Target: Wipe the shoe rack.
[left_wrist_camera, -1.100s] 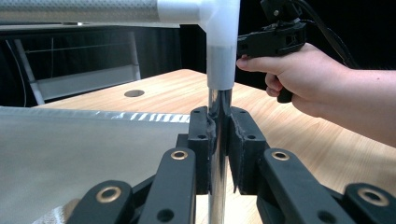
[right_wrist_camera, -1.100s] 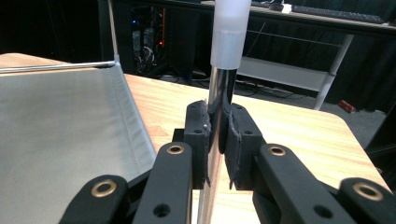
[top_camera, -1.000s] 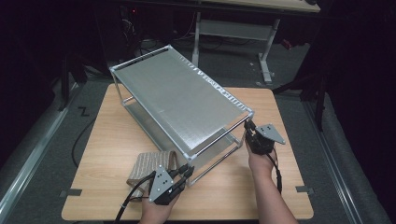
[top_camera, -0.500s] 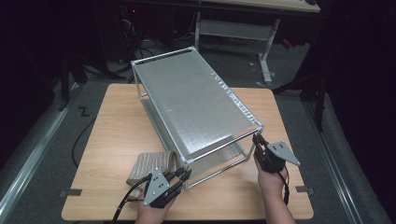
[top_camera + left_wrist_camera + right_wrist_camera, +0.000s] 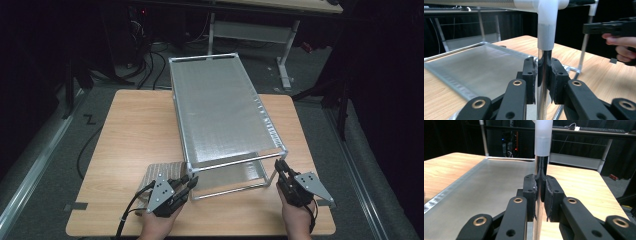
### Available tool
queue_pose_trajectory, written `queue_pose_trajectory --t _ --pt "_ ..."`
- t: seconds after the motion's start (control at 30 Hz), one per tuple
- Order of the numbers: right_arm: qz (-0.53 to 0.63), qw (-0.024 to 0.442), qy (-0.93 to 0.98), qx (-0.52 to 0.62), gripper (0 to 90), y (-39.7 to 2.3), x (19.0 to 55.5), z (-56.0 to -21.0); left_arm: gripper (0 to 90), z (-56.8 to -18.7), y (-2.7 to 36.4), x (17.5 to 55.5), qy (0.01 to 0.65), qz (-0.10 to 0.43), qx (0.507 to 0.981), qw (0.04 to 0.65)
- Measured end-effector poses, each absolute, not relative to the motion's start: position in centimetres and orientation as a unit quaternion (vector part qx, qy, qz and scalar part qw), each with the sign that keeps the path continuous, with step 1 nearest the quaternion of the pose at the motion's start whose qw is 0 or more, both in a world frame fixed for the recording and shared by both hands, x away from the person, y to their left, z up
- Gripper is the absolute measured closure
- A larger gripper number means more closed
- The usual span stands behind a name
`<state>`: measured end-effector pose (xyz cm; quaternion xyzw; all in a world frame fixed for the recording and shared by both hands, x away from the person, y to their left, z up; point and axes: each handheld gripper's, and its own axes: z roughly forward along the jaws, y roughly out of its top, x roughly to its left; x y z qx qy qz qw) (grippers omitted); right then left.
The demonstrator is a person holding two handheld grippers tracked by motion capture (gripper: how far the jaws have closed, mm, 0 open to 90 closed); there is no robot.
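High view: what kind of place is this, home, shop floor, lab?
Most likely a lab or recording room, not a home. A bare wooden table stands on grey carpet, loose cables run across the floor behind it, and a desk frame sits against dark surroundings. A metal shelf rack stands on the table.

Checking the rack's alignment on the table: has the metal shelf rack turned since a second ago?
Yes. The metal shelf rack has swung clockwise about its near-left post; its long sides now run nearly square to the wooden table's edges.

Two-tier metal rack [image 5: 220, 115], upright, mid-table
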<state>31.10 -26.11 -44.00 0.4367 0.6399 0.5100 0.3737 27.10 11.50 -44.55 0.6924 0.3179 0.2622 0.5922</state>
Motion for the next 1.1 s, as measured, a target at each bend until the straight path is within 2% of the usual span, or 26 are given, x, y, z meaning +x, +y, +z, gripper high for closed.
queue_pose_trajectory --t 0.63,1.1 --pt "0.54 0.371 0.634 0.412 80.5 -26.3 26.8 -44.7 78.4 -44.3 12.2 31.6 0.365 0.273 0.678 0.577" --pt "0.56 0.346 0.656 0.369 80.2 -23.7 25.5 -44.8 79.3 -44.0 14.0 35.1 0.409 0.289 0.664 0.556"
